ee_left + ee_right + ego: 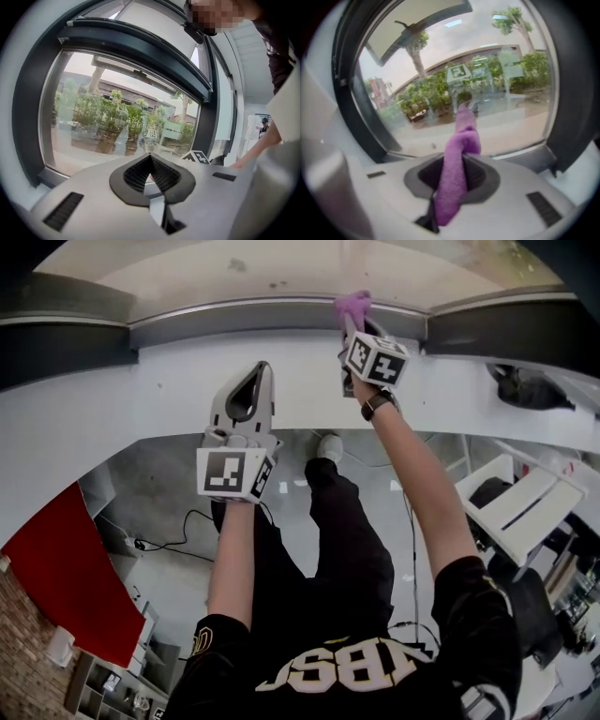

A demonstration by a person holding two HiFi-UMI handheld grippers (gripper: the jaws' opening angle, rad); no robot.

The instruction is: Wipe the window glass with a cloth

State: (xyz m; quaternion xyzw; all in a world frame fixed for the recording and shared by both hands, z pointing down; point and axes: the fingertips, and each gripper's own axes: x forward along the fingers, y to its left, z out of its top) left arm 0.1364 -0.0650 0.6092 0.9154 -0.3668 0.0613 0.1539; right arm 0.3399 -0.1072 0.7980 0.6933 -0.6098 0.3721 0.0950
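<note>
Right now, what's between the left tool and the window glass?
Nothing: the left gripper view shows the left tool, shut and empty, facing bare window glass. The purple cloth sits in the right tool.

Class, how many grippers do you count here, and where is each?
2. Left gripper lower, shut, empty; right gripper higher, gripping the purple cloth by the window glass.

Both bare forearms reach forward, the right arm [422, 493] stretched farther than the left arm [232, 559]. The left gripper [262, 368] has its jaws closed tip to tip, with nothing between them. The right gripper [351, 322] pinches a purple cloth [353, 303] between its jaws.
</note>
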